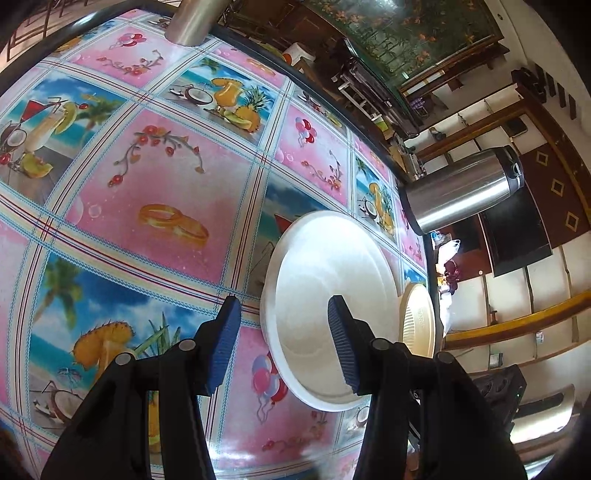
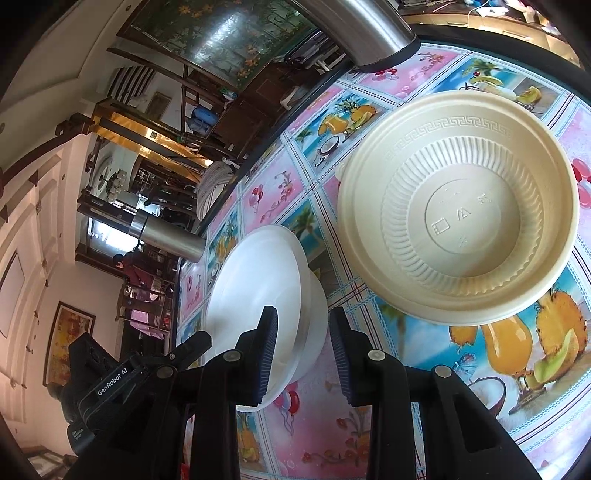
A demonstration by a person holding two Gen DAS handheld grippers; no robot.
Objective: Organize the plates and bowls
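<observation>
A white plate [image 1: 332,295] lies on the patterned tablecloth. My left gripper [image 1: 284,343] is open above its near rim, one finger over the plate, one over the cloth, holding nothing. A beige ribbed bowl [image 1: 419,317] shows just beyond the plate at the table edge. In the right wrist view the white plates [image 2: 258,280] appear stacked, one on another, and the beige bowl [image 2: 458,206] sits beside them, seemingly on a second beige bowl. My right gripper [image 2: 303,354] is open, its fingers on either side of the white stack's near rim.
A steel thermos [image 1: 465,195] stands near the table edge beyond the plate; it also shows in the right wrist view [image 2: 170,236]. A second steel cylinder [image 2: 365,29] stands at the far side. The table's dark rim [image 1: 332,99] borders the cloth.
</observation>
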